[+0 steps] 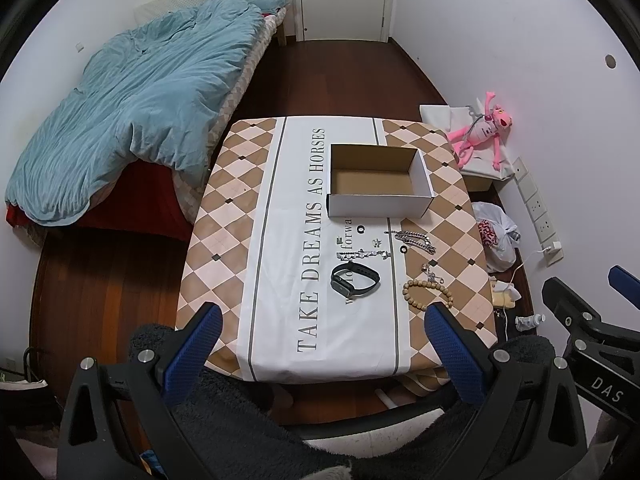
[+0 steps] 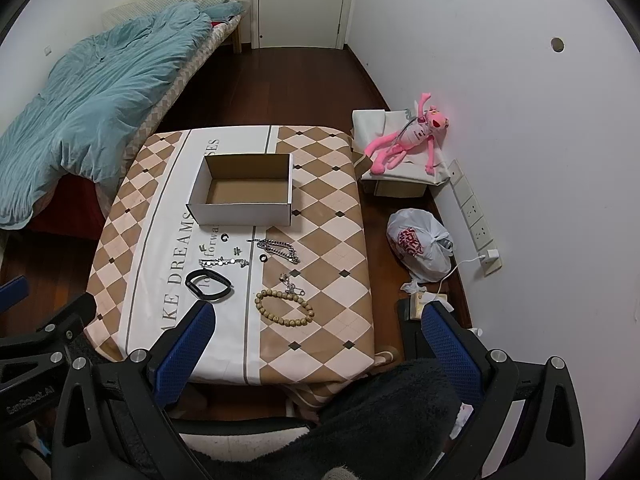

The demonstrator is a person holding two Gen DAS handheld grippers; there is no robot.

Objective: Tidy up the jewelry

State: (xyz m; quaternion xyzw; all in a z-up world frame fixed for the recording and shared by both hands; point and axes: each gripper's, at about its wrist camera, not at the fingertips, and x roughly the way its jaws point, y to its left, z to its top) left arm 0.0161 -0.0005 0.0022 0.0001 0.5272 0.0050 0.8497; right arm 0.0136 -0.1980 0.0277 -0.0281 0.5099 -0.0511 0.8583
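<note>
White walls [image 1: 500, 20], wood floor [image 1: 320, 76], bed [image 1: 120, 112]

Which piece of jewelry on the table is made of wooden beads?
The tan beaded bracelet, the loop lying nearest the right gripper; the watch band is black, the chain silver metal.

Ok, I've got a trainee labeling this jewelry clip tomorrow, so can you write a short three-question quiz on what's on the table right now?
1. True or false: the cardboard box already holds some jewelry.
2. Which item lies nearest the table's front edge, by the right gripper? A) silver chain B) wooden bead bracelet C) black ring
3. Fill in: the black smart band lies on the tablecloth's ____ centre stripe.

Key: 1. False, the box is empty. 2. B. 3. White. Both the left gripper and the right one are open and hold nothing.
</note>
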